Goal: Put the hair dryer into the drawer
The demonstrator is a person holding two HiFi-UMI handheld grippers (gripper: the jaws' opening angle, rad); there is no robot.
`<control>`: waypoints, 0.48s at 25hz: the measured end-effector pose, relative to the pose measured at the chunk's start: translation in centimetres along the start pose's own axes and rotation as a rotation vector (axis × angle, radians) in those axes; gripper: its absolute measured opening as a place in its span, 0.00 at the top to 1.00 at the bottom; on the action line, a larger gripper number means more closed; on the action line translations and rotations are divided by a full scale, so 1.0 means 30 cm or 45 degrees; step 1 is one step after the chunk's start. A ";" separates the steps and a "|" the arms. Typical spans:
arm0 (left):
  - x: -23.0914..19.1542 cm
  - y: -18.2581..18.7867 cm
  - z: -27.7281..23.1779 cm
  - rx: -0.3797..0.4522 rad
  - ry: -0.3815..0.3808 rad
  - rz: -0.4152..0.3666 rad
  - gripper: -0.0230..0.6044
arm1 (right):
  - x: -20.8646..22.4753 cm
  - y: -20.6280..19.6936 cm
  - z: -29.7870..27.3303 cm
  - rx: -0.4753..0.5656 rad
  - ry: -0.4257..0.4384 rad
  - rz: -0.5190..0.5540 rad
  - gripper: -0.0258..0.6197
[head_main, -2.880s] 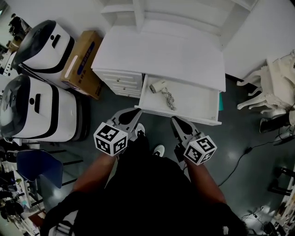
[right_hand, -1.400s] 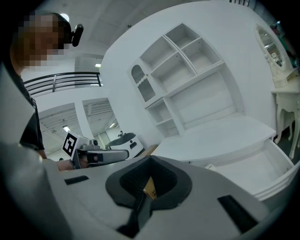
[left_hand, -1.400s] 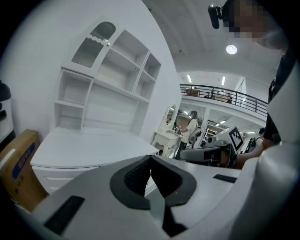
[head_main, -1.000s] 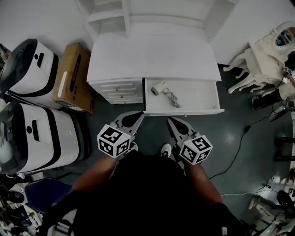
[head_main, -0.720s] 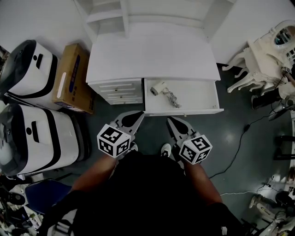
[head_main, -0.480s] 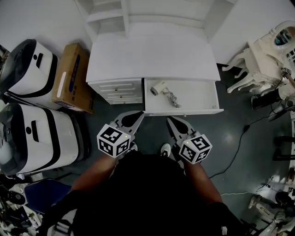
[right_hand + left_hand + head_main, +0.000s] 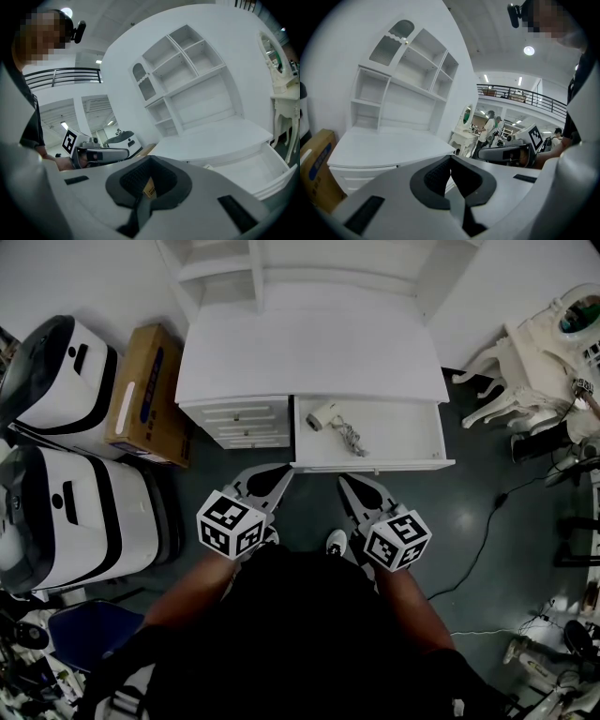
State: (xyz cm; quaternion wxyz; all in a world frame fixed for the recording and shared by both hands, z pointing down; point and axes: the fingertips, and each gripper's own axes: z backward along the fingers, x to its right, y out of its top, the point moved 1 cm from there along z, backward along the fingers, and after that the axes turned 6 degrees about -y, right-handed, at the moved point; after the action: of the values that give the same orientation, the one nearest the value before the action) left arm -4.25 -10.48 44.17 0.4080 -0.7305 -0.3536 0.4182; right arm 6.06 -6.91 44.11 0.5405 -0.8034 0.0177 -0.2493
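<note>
While the hair dryer [image 7: 323,416] lies at the left end of the open drawer [image 7: 412,442] with only its bunched cord [image 7: 349,437], it looks light, hard-shelled and slick, best pinched by the handle; left gripper [image 7: 277,474] and right gripper [image 7: 347,486] hang before the drawer front, pressed together, empty.

In the head view the small white hair dryer [image 7: 323,416] lying in the open white drawer [image 7: 412,432] is too small to show nozzle or switch, and its grey cord [image 7: 349,437] reads only as a tangle. The person's dark torso [image 7: 300,634] hides the floor beneath. The top edge cuts off the white shelf unit [image 7: 253,268]. In the right gripper view, a tan printed scrap [image 7: 149,190] behind the pads of the grey right gripper [image 7: 149,165] is perhaps cardboard; too little shows to tell.
</note>
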 end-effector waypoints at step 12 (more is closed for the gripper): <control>0.000 0.003 -0.004 0.001 -0.001 -0.002 0.95 | 0.005 -0.003 0.001 -0.001 -0.002 0.002 0.92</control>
State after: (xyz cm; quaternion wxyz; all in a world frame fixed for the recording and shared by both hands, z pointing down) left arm -4.14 -10.56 44.14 0.4084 -0.7299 -0.3542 0.4182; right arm 6.18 -6.90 44.23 0.5404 -0.8037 0.0179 -0.2484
